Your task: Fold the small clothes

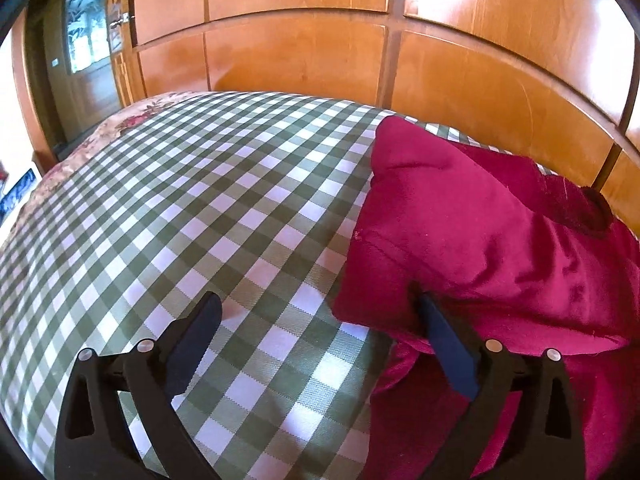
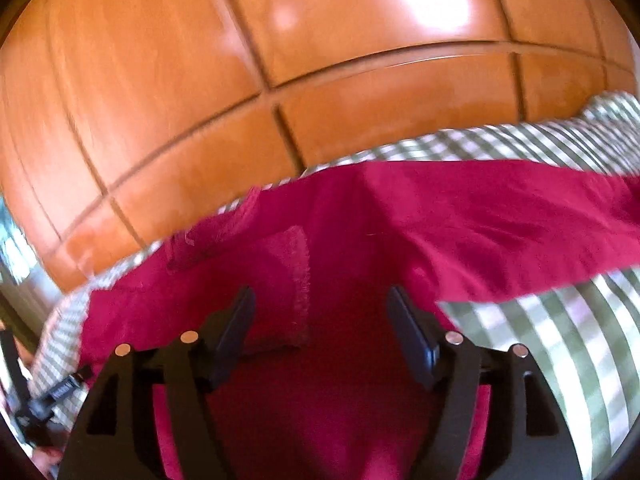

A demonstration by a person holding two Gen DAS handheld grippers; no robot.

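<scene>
Mid-fold on crimson garment (image 1: 480, 216) over checkered bench (image 1: 200, 200); left claw (image 1: 320, 320) spread, right claw (image 2: 320, 312) spread, nothing pinched; next: regrip an edge, fold over

The crimson velvety cloth garment (image 1: 480, 240) lay on a smooth-woven green-and-white checked cloth (image 1: 200, 200); the orange wooden panelling (image 1: 300, 52) shone glossy.

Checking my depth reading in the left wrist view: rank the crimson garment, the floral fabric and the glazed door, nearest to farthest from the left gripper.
1. crimson garment, right, against the left gripper's right finger.
2. floral fabric, far left bed edge.
3. glazed door, beyond, upper left.
</scene>
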